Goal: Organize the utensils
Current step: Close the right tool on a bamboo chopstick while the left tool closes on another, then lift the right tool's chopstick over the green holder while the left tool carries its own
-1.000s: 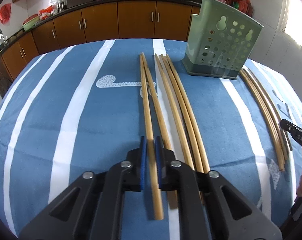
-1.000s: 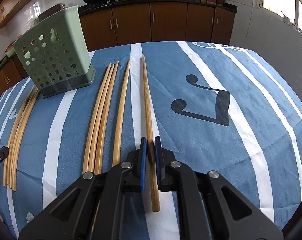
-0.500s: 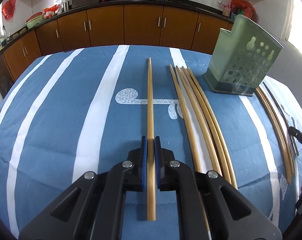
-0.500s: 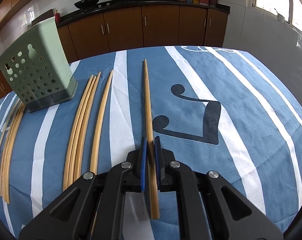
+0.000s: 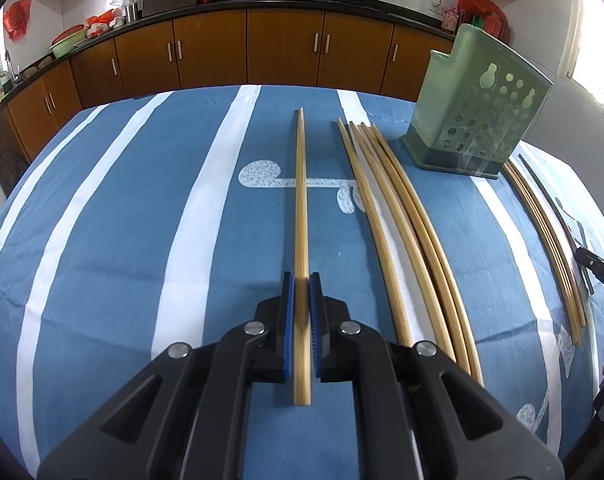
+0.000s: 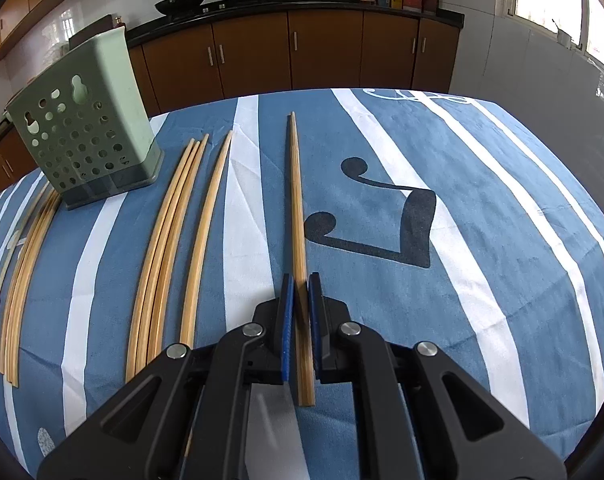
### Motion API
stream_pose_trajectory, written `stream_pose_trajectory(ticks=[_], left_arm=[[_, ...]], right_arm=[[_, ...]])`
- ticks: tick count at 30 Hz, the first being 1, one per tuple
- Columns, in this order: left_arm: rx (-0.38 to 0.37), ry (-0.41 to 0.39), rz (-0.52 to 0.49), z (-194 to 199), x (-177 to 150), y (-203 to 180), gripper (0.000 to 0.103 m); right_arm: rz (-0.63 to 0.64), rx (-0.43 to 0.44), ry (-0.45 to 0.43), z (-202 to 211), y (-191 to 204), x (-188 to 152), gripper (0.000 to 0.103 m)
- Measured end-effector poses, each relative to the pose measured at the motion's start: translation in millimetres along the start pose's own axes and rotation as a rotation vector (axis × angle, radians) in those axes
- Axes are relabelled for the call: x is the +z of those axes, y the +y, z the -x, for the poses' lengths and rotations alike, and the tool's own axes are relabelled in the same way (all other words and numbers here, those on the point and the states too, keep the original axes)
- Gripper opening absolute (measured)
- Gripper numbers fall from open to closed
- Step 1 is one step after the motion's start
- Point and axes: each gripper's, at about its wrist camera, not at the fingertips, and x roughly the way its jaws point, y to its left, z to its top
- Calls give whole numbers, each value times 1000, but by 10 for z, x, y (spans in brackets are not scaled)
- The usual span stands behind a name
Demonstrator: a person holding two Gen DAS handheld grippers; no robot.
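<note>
A: What's laid out, biggest thing first?

B: A table under a blue cloth with white stripes (image 5: 149, 208), then a pale green perforated plastic utensil holder (image 5: 478, 112) standing upright on it, then loose bamboo chopsticks (image 5: 402, 216) lying in a bunch just beside the holder, with another bunch (image 6: 25, 264) on its other side.

A: And the step in hand?

B: A pick-up, I'd judge. The left gripper (image 5: 302, 312) has its blue pads pinched on one long bamboo chopstick (image 5: 300, 200); the right gripper (image 6: 299, 312) pinches another chopstick (image 6: 295, 208) the same way. Each stick runs straight ahead past the fingers.

A: Next?

B: Probably carrying each to the holder and tipping it upright so an end drops into the open top, which calls for a firm pinch so the stick doesn't swivel.

A: Pose?

B: Both grippers slant down toward the cloth, holding near the sticks' near ends.
</note>
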Motion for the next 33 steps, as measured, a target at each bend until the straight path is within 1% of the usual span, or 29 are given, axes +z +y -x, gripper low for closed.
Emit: stream_pose_trajectory(ticks=[4, 6, 9, 11, 19, 24, 27, 33], left_arm=[[-2, 9, 1, 17, -11, 11, 8], [-9, 17, 7, 51, -5, 24, 8], [-13, -21, 1, 207, 37, 19, 8], [-14, -53, 0, 324, 87, 26, 8], [-30, -233, 45, 904, 373, 87, 8], [-45, -348, 86, 1215, 574, 114, 8], [-46, -387, 93, 1330, 661, 123, 8], [-46, -425, 92, 1480, 786, 97, 8]], right_arm=[[-2, 13, 2, 41, -22, -15, 8], [-2, 22, -29, 155, -32, -11, 8], [2, 25, -82, 341, -55, 35, 8], [-4, 33, -120, 478, -87, 82, 8], [-22, 54, -271, 935, -140, 318, 8], [-26, 57, -330, 1096, -150, 452, 8], [-33, 60, -347, 1147, -163, 513, 8], [-30, 56, -373, 1224, -167, 602, 8]])
